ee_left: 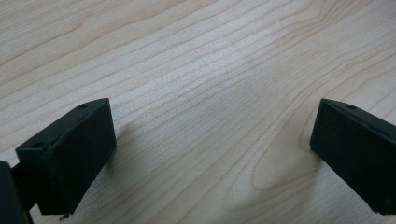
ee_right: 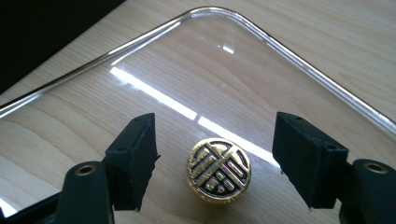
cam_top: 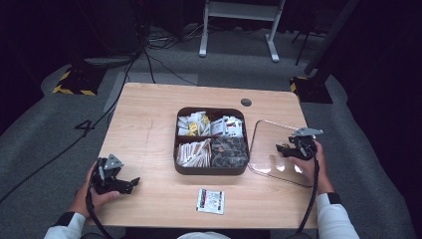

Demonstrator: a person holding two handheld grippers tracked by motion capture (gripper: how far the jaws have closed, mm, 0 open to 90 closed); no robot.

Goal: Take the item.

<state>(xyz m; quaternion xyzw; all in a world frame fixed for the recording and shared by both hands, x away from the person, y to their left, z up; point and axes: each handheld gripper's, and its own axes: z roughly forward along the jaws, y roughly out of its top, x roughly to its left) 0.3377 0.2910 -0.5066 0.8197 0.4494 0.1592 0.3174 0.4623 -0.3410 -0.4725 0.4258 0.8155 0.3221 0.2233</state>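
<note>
A clear glass lid (cam_top: 267, 137) lies flat on the table to the right of a dark brown four-compartment box (cam_top: 211, 171). In the right gripper view the lid (ee_right: 196, 70) carries a round gold knob (ee_right: 219, 170) with a black pattern. My right gripper (ee_right: 219, 140) hangs over the lid (cam_top: 282, 149), open, one jaw on each side of the knob and neither touching it. Near the table's front left, my left gripper (cam_top: 132, 183) rests low over bare wood. Its jaws (ee_left: 212, 135) stand wide open with nothing between them.
The box's compartments hold several sachets and packets (cam_top: 209, 124). A single white, red and green packet (cam_top: 210, 201) lies on the wood in front of the box. A dark round cable port (cam_top: 246, 102) sits near the far edge. The lid reaches close to the table's right edge.
</note>
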